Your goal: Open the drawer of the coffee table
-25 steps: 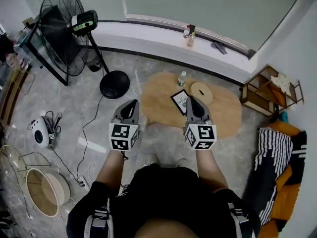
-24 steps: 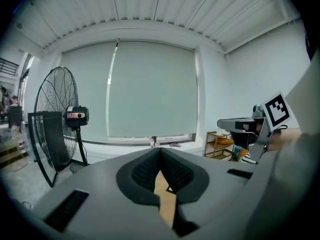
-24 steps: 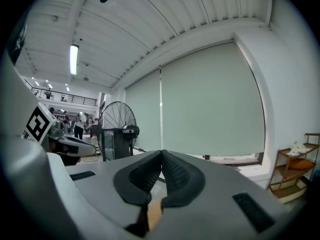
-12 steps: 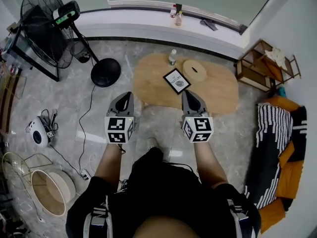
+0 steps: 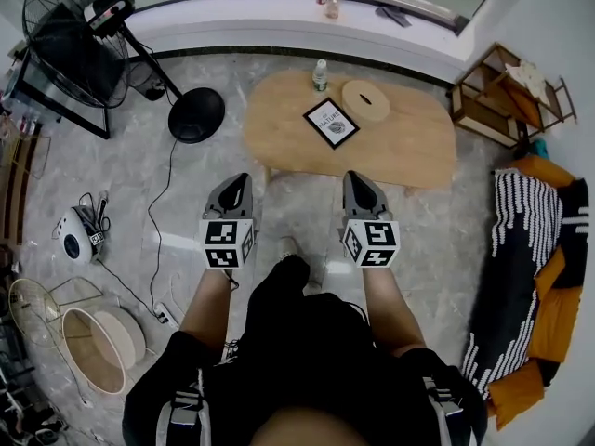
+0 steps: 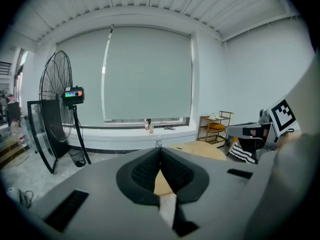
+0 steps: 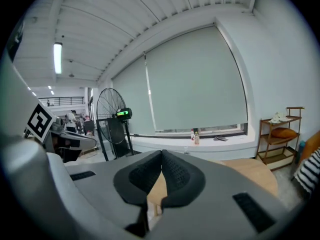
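Observation:
An oval wooden coffee table [image 5: 409, 147] stands ahead of me on the grey floor; its drawer is not visible from above. My left gripper [image 5: 238, 182] is shut and empty, held over the floor short of the table's near left edge. My right gripper [image 5: 354, 180] is also shut and empty, with its tip at the table's near edge. In the left gripper view the left gripper [image 6: 160, 151] has its jaws together and the tabletop [image 6: 200, 149] shows just beyond. The right gripper [image 7: 162, 155] in its own view also has its jaws together, with the table [image 7: 255, 174] to the right.
On the table lie a framed card [image 5: 331, 123], a round wooden lid [image 5: 364, 99] and a small bottle [image 5: 320, 74]. A standing fan [image 5: 70, 26] with a round base [image 5: 196, 114] is at the left, a wooden shelf [image 5: 507, 91] at the right, cables and baskets [image 5: 88, 347] on the floor.
Both grippers have dropped lower and now sit short of the table's near edge. The view has shifted so the table and window ledge lie higher in the frame.

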### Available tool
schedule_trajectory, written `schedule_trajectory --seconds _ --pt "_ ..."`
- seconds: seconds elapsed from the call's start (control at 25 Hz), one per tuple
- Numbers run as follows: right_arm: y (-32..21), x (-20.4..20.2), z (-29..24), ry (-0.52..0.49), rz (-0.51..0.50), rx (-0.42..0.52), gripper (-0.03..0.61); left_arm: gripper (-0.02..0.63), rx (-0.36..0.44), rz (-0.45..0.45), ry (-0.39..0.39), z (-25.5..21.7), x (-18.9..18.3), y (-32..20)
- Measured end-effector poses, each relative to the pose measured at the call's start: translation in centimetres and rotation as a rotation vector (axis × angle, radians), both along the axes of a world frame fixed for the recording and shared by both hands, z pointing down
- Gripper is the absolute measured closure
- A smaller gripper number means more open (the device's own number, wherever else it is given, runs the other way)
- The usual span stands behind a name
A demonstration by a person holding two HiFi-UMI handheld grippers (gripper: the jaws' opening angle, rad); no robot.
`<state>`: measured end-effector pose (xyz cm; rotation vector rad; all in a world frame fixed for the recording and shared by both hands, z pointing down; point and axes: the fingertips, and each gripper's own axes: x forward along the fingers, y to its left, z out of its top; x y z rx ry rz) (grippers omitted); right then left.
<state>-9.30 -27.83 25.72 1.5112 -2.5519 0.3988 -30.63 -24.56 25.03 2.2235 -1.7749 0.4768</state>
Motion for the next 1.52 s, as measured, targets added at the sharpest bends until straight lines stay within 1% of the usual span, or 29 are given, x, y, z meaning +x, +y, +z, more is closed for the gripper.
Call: schedule_trajectory --seconds 0.08,0.16,0.32,0.48,0.6,0.72,0.84,1.0,1.12,1.24,1.28,1.32,1.36,1.4,1.44,1.48,1.52 --pt "0.3 0.2 3.0 0.002 0.001 -0.006 0.563 0.594 0.001 0.006 0.004 2.8 0.1 0.1" --pt "0.0 0.5 6.2 -0.006 0.009 0.000 0.563 0.594 0.020 0.017 0.012 5.7 0.2 -0.5" --pt "-1.5 0.5 13.7 -0.047 0.025 0.058 0.563 0.594 0.079 0.038 0.005 13.1 -0.4 -2.3" --pt "-2.7 -0.2 23.3 -0.096 0.033 0.125 0.563 0.593 0.129 0.030 -0.006 23.9 -1.6 -3.7" --pt "-3.0 -0.8 29.7 -0.119 0.024 0.203 0.563 0.594 0.148 0.006 0.006 32.5 -1.7 -4.5" --pt "-2.2 -0.6 35.4 -0.123 0.012 0.248 0.563 0.594 0.186 0.002 -0.004 38.5 -0.9 -3.8" --pt "-1.2 -0.3 39.4 -0.127 0.007 0.243 0.563 0.594 0.212 0.003 -0.019 41.3 -0.8 -3.0" --pt "-0.8 0.4 42.2 -0.147 0.017 0.192 0.563 0.594 0.187 0.005 -0.024 42.8 -0.6 -2.4" --pt "-0.8 0.7 43.3 -0.185 0.018 0.170 0.563 0.592 0.178 0.011 -0.027 43.6 -0.6 -2.4" --pt "-0.7 1.2 45.3 -0.241 0.012 0.133 0.561 0.586 0.164 0.035 -0.006 44.9 -0.5 -2.4" --pt "-0.6 1.5 46.1 -0.281 0.014 0.107 0.561 0.558 0.152 0.052 0.004 45.6 -0.4 -2.4" --pt "-0.6 1.9 47.0 -0.332 0.014 0.074 0.563 0.492 0.135 0.073 0.012 46.4 -0.2 -2.3" --pt "-0.7 2.2 47.9 -0.390 0.007 0.039 0.569 0.439 0.118 0.094 0.017 47.1 0.0 -2.2" --pt "-0.8 2.5 48.7 -0.445 -0.004 0.005 0.492 0.415 0.107 0.109 0.021 47.7 0.0 -2.0" --pt "-1.0 2.8 49.6 -0.488 -0.012 -0.021 0.412 0.408 0.101 0.117 0.026 48.1 -0.1 -2.0" --pt "-1.4 3.2 50.4 -0.514 -0.012 -0.040 0.374 0.403 0.100 0.119 0.036 48.4 -0.4 -2.1" --pt "-1.9 3.6 51.3 -0.527 -0.007 -0.053 0.352 0.396 0.100 0.118 0.051 48.8 -0.7 -2.4"
